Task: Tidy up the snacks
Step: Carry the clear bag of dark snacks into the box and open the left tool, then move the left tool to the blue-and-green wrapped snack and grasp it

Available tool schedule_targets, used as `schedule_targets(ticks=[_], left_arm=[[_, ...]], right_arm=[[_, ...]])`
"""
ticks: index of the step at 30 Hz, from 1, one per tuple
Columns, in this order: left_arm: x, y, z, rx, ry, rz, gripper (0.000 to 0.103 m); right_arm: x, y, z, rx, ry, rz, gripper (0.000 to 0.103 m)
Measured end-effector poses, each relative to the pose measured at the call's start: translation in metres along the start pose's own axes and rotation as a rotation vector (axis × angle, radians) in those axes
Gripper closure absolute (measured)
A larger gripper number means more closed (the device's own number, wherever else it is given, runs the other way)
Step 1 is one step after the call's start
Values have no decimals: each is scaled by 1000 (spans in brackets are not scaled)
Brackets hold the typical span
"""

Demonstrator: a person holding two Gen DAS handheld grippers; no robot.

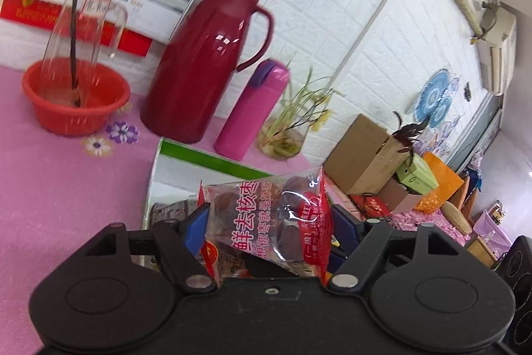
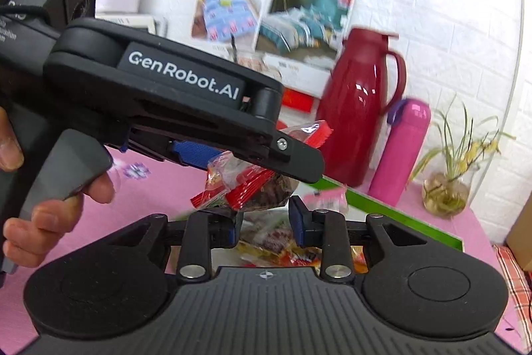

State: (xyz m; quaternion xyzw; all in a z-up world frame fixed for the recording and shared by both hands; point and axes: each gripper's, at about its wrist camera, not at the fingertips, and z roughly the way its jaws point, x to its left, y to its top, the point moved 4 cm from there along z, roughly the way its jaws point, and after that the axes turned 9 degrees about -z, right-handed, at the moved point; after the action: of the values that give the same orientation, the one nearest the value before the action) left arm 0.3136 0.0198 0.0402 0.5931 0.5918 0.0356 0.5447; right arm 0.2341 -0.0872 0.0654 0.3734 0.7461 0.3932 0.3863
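Date packet [image 1: 269,222] in left tongs [image 1: 266,222], hand [image 2: 40,208] — right view

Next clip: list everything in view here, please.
snack packet: one, clear and red, in the left gripper
box: one, white with green rim, on the table, snacks inside
thermos jug: one, dark red, by the wall
flask: one, pink, beside the jug
basin: one, red, holding a clear bottle
plant vase: one, glass, table corner
table: pink cloth
left gripper: black, shut on the packet
right gripper: black, open
hand: on the left gripper's trigger
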Motion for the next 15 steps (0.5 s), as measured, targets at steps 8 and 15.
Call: schedule_targets(ticks=[8,15], left_arm=[[21,-10,-4,-21,95,-17,10],[1,-21,-40,-58,101,-8,9]], right_arm=[[0,-24,17,94,-61,-50,3],[2,-19,-20,48,-39,2,0]])
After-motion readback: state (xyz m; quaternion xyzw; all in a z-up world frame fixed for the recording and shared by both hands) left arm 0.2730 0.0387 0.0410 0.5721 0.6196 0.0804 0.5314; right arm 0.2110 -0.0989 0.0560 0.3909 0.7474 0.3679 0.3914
